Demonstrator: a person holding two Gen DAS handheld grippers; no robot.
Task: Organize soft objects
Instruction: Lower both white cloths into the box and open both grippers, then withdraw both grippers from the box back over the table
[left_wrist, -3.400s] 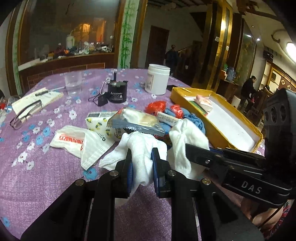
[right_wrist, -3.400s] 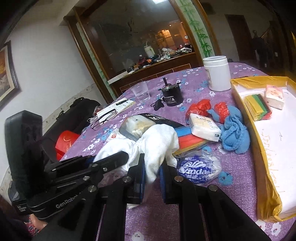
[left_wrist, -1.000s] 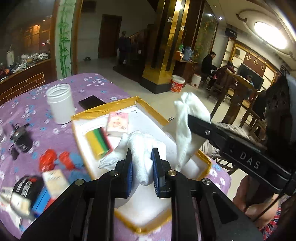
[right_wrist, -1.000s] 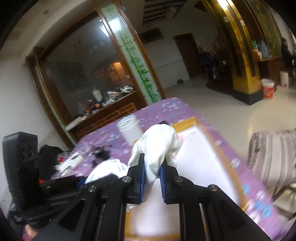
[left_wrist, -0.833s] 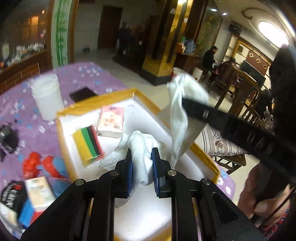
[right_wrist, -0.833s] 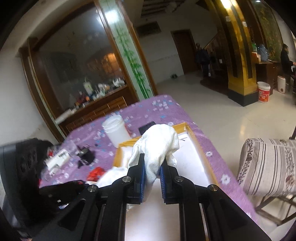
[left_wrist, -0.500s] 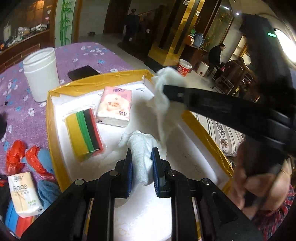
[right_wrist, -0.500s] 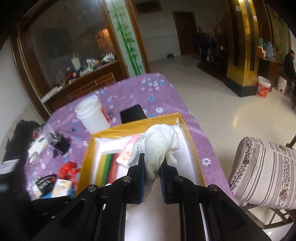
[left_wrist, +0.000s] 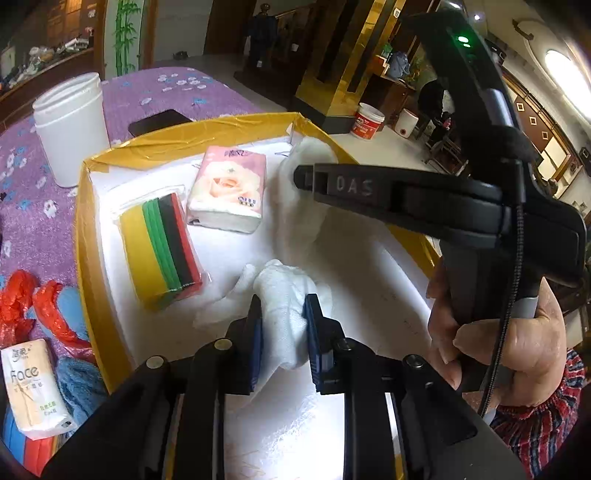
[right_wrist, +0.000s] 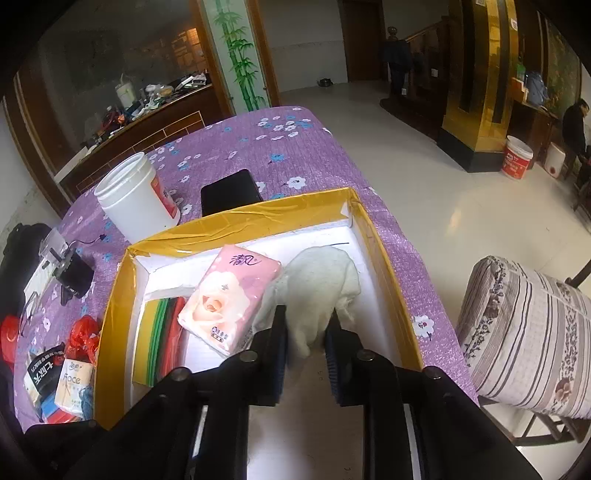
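A yellow-rimmed tray (left_wrist: 192, 133) (right_wrist: 236, 221) with a white floor holds a pink tissue pack (left_wrist: 227, 188) (right_wrist: 229, 299) and a striped stack of coloured cloths (left_wrist: 159, 243) (right_wrist: 162, 332). My left gripper (left_wrist: 283, 310) is low over the tray's near middle; its jaws are opening, with a white cloth (left_wrist: 284, 291) still touching both pads and lying on the floor. My right gripper (right_wrist: 306, 325) is at the tray's far right corner, jaws also opening, with a second white cloth (right_wrist: 317, 284) (left_wrist: 306, 206) between the pads and resting in the tray.
A white jar (right_wrist: 136, 199) and a black phone (right_wrist: 231, 192) stand behind the tray. Red bags (left_wrist: 22, 295), a blue cloth (left_wrist: 79, 384) and a "Face" tissue pack (left_wrist: 27, 384) lie left of it. A striped chair cushion (right_wrist: 528, 332) sits past the table edge. A hand (left_wrist: 491, 332) holds the right gripper.
Both grippers swung from the pile over to the tray and came down into it with their cloths. Both cloths now rest on the tray floor and the jaws stand slightly wider.
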